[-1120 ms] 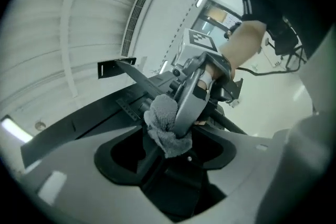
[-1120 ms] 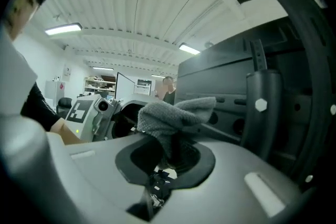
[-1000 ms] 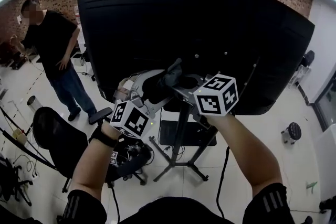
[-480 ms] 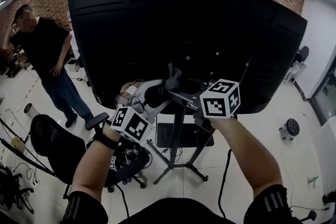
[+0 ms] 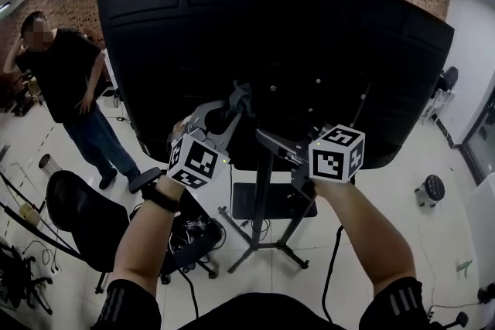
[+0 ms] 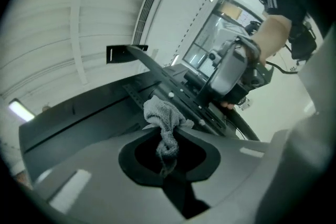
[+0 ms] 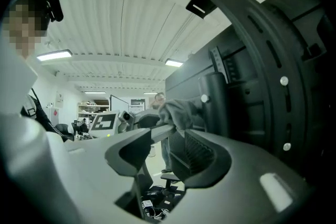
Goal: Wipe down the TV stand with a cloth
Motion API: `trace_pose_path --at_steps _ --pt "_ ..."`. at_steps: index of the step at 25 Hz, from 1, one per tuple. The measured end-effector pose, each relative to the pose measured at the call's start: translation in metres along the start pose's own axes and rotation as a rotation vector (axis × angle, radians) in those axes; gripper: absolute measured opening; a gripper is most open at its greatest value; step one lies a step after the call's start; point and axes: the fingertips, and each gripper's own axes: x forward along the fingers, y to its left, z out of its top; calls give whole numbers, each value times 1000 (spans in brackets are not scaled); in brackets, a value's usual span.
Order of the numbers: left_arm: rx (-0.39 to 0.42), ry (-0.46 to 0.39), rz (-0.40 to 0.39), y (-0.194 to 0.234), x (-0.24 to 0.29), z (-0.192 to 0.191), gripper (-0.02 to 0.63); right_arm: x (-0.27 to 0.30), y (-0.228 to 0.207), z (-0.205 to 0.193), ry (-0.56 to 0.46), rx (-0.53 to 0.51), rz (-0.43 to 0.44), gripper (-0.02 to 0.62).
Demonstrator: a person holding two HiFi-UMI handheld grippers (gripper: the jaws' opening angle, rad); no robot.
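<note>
Grey cloth (image 5: pixel 240 98), head view, rides pinched in your left gripper (image 5: pixel 230 112) at the black TV back (image 5: pixel 232 27), above the stand pole (image 5: pixel 261 201). A bystander (image 5: pixel 66 81) and office chair (image 5: pixel 81 212) stand off left, and your right gripper (image 5: pixel 267 139) has drawn rightward from the cloth since half a second ago. Left gripper view: jaws clamped on the cloth, bracket rails (image 6: pixel 181 93) behind; right gripper view: jaws spread, cloth just beyond the tips.

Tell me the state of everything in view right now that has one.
Left gripper: shut on the cloth.
Cloth: bunched, up at the TV stand's mounting rails.
Right gripper: open, empty.
TV stand: upright on the floor.
TV: mounted upright, back toward the head view.
Office chair: unoccupied.
</note>
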Motion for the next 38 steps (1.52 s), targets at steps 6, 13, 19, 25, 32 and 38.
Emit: trace_pose_path --at_steps 6,13,19,25,32,38 --pt "-167 93 -2 9 34 0 52 -4 10 1 -32 -38 1 181" --pt "-147 243 56 12 65 -20 48 -9 16 3 -54 -70 -6 153" --pt "-156 276 108 28 48 -38 48 -17 9 0 -63 -98 -36 152" --pt "-209 303 168 54 19 -66 46 -13 6 -10 -51 -85 -30 152" --pt "-252 361 265 87 -17 -98 46 -5 7 -24 -31 -69 -7 152" --pt "-268 393 302 99 -37 -113 46 -7 6 -31 -23 -57 1 153"
